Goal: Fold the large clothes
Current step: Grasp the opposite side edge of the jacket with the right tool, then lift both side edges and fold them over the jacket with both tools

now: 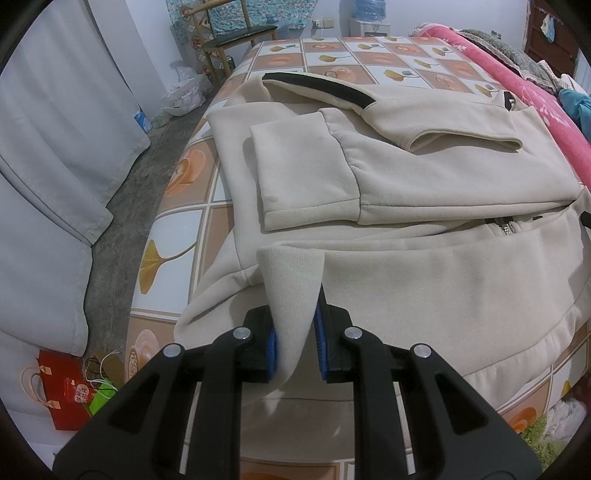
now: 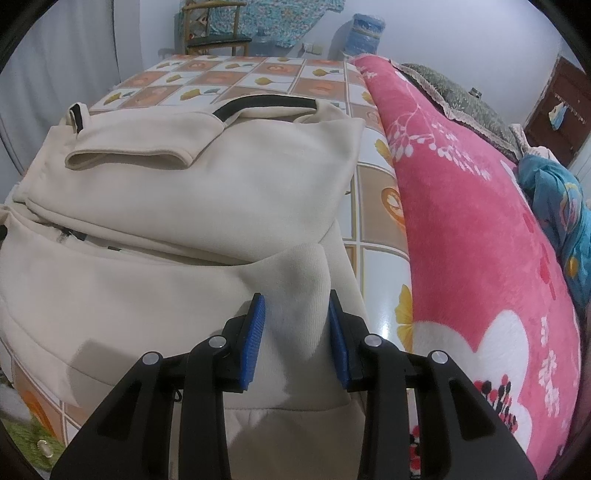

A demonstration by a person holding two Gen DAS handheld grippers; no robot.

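Observation:
A cream hooded jacket point(image 1: 424, 177) with black trim lies on the patterned table, its sleeves folded across the body. It also shows in the right wrist view point(image 2: 221, 192). My left gripper point(image 1: 295, 332) is shut on the left corner of the jacket's bottom hem point(image 1: 291, 280), which is lifted toward the zip. My right gripper point(image 2: 295, 328) holds the right corner of the hem point(image 2: 295, 280) between its blue pads, also lifted. The hem band is folded up over the lower body.
The tablecloth point(image 1: 192, 221) has orange and white squares. A pink floral blanket point(image 2: 480, 258) lies along the right side. A chair point(image 1: 236, 33) stands behind the table. White curtains point(image 1: 55, 129) and a red bag point(image 1: 62, 391) are on the left by the floor.

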